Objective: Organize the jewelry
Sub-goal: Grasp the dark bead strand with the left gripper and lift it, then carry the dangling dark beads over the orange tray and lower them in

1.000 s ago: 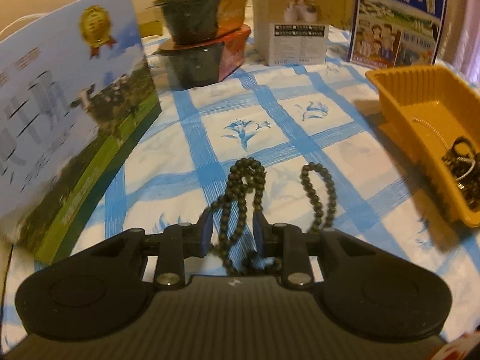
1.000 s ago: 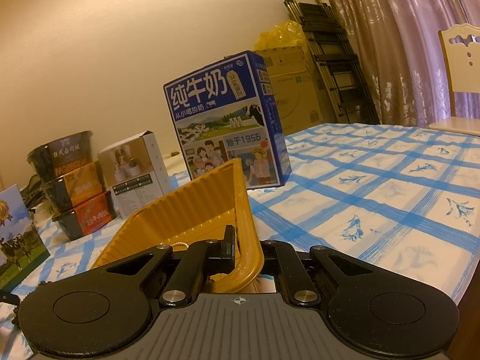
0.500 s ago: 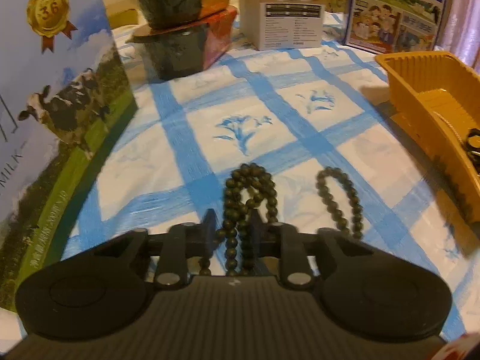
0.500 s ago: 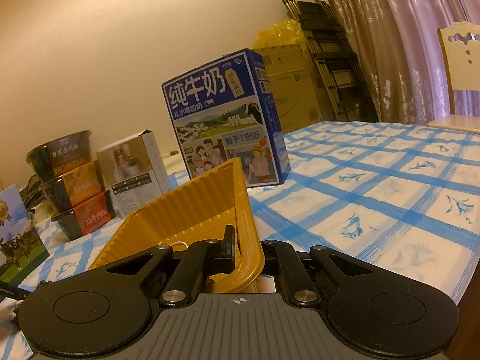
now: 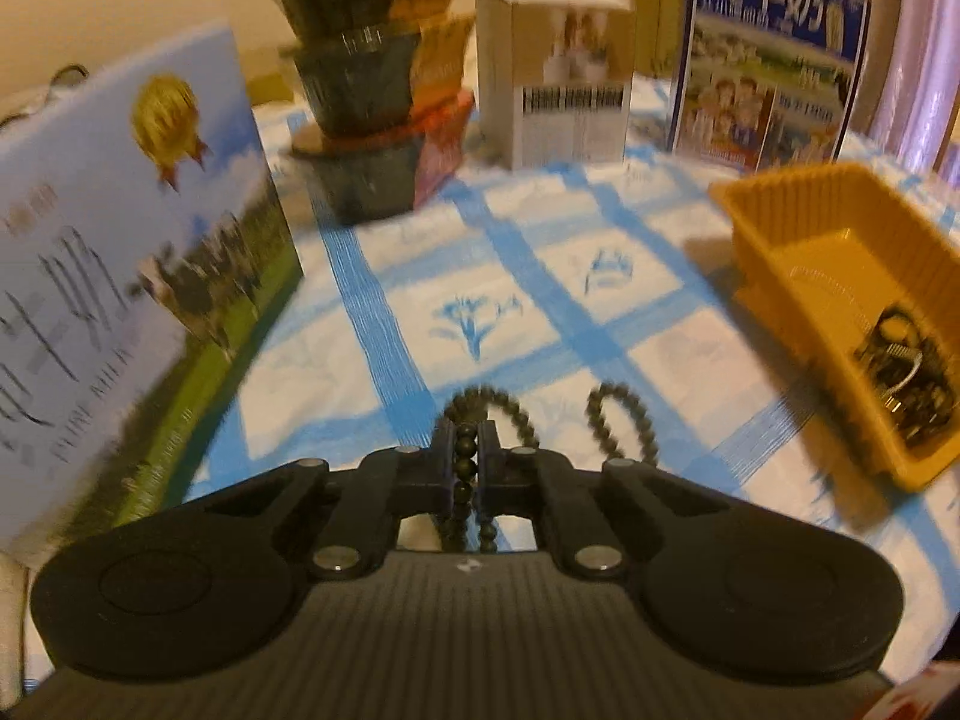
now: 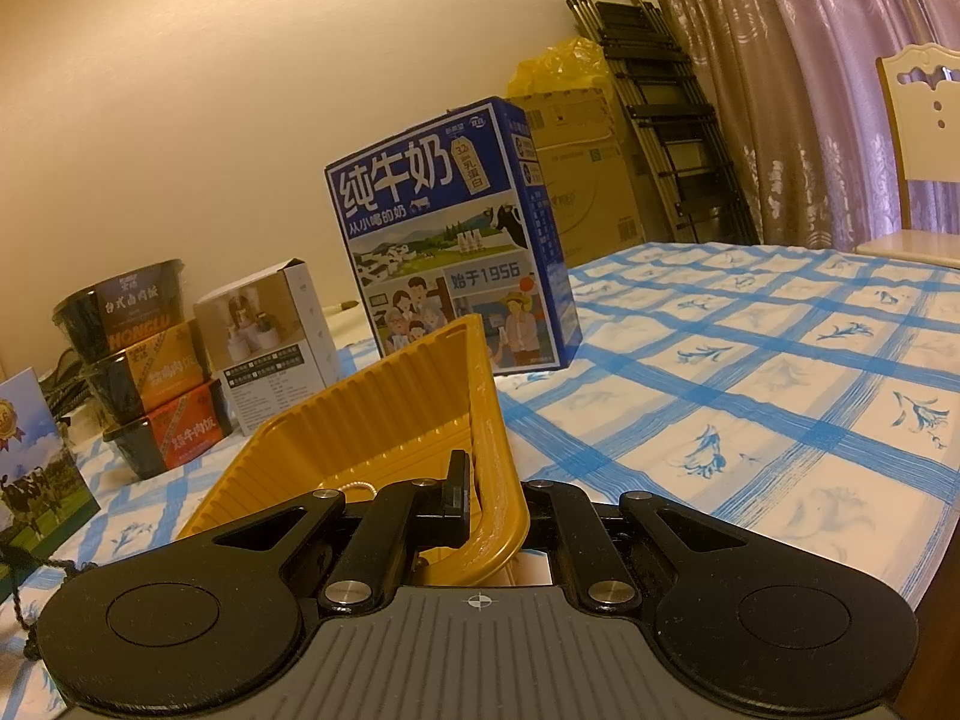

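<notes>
A string of dark beads (image 5: 517, 413) lies on the blue-checked tablecloth (image 5: 540, 312), with a second loop of beads (image 5: 624, 420) beside it to the right. My left gripper (image 5: 469, 457) has its jaws closing, and its pads pinch a strand of the beads, which hangs down below them. The yellow ribbed tray (image 5: 798, 222) stands to the right with a heap of dark jewelry (image 5: 906, 378) in its near end. In the right wrist view my right gripper (image 6: 495, 492) is shut on the near wall of the tray (image 6: 372, 420); its right finger is hidden behind that wall.
A tall milk carton (image 5: 120, 276) stands close on the left. Stacked food bowls (image 5: 366, 120), a small white box (image 5: 564, 78) and a blue milk box (image 5: 768, 72) line the back. A chair (image 6: 918, 150) and a folded ladder (image 6: 660, 90) stand beyond the table.
The left jaws closed from either side onto the bead string and the gripper rose, drawing the strand up. The right gripper and the tray kept still.
</notes>
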Tool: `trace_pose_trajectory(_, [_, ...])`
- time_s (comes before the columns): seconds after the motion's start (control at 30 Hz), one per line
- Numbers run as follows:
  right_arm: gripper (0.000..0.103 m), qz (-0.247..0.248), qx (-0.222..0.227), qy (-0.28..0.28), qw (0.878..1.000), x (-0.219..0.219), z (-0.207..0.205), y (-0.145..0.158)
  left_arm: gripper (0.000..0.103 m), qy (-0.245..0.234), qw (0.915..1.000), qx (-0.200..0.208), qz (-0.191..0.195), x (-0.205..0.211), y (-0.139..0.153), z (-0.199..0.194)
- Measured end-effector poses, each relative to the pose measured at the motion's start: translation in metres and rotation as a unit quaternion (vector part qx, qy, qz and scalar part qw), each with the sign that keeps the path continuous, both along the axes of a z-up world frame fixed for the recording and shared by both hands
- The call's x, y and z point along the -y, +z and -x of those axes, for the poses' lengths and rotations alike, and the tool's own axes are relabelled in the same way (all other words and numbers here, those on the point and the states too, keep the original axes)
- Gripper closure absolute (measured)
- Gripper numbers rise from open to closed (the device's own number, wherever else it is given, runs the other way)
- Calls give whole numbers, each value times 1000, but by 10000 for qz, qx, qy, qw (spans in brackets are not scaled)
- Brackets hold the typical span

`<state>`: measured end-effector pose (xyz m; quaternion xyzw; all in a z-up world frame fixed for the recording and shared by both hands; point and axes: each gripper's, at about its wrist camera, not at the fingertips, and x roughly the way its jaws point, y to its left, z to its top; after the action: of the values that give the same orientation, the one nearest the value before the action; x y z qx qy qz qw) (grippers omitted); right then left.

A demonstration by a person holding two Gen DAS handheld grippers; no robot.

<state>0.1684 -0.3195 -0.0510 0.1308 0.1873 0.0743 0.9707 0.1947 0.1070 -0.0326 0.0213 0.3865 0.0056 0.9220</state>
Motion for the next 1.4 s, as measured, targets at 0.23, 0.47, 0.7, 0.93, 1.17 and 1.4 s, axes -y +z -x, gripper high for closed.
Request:
trace_pose_trajectory(0.23, [96, 2, -2, 2, 10000, 0, 0, 0, 97, 104, 9982, 554, 186, 1, 57, 17])
trace_pose_trajectory(0.47, [96, 15, 4, 2, 10000, 0, 1, -2, 97, 111, 9942, 1033, 262, 7, 108, 26])
trace_pose_trajectory(0.7, [96, 31, 15, 5, 10000, -2, 0, -1, 97, 71, 9906, 1333, 313, 11, 146, 30])
trace_pose_trajectory(0.93, [96, 43, 19, 64, 10000, -10, -6, 0, 97, 59, 9867, 1597, 305, 11, 182, 32])
trace_pose_trajectory(1.17, [96, 35, 2, 145, 9999, -20, -11, 0, 97, -50, 9823, 1871, 127, 20, 218, 32])
trace_pose_trajectory(1.4, [96, 14, -20, 208, 9998, -25, -13, -1, 97, -224, 9746, 2228, -69, 34, 254, 32])
